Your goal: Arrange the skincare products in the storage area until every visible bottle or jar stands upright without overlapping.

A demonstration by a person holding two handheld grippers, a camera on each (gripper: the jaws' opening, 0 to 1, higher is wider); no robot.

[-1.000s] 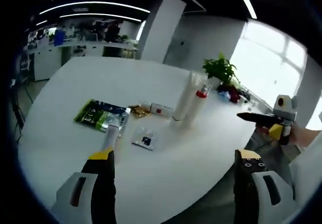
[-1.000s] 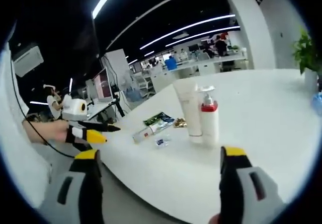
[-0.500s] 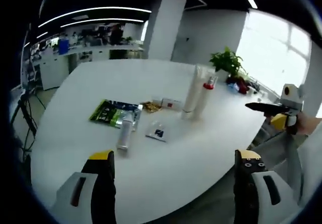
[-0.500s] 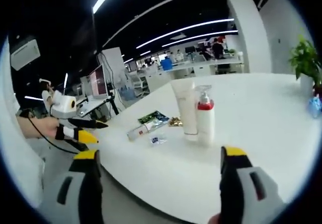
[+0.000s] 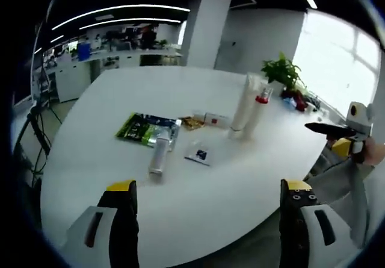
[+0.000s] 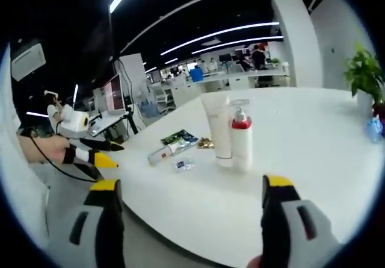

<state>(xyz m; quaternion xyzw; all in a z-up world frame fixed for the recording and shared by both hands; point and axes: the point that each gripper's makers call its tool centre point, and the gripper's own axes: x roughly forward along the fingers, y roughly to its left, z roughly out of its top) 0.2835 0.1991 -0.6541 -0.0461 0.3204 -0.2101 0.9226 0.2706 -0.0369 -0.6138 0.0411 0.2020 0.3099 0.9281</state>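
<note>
Both cameras had drawn back a little from the table since the earlier frames, so the products looked smaller and sat further off; nothing on the table itself appeared to have shifted.

The white tube (image 5: pixel 160 153) lay on its side on the white table (image 5: pixel 96 177), the one skincare item not upright, and so, in my judgement, the item left to stand up. Its far end touched or overlapped the green packet (image 5: pixel 139 128); I could not tell which. A small sachet (image 5: pixel 198 155) lay just beside the tube, toward the standing pair. Beyond the tube, a small white box with a red mark (image 5: pixel 216 120) and a golden wrapper (image 5: pixel 192 122) lay close together.

Well apart from the lying tube, the tall white tube (image 6: pixel 215 126) and the red-collared pump bottle (image 6: pixel 242 137) stood upright side by side, touching or nearly so. Beyond them, near the table's far edge, stood a potted plant (image 5: pixel 281 74).

The left gripper (image 5: pixel 207 220) hung short of the table edge nearest the lying tube, jaws spread wide with nothing between them, probably lined up for an approach. The right gripper (image 6: pixel 189 217) faced the standing pair from off the table's edge, likewise wide apart and holding nothing. Each gripper showed at the side of the other's view, held clear of the table.
</note>
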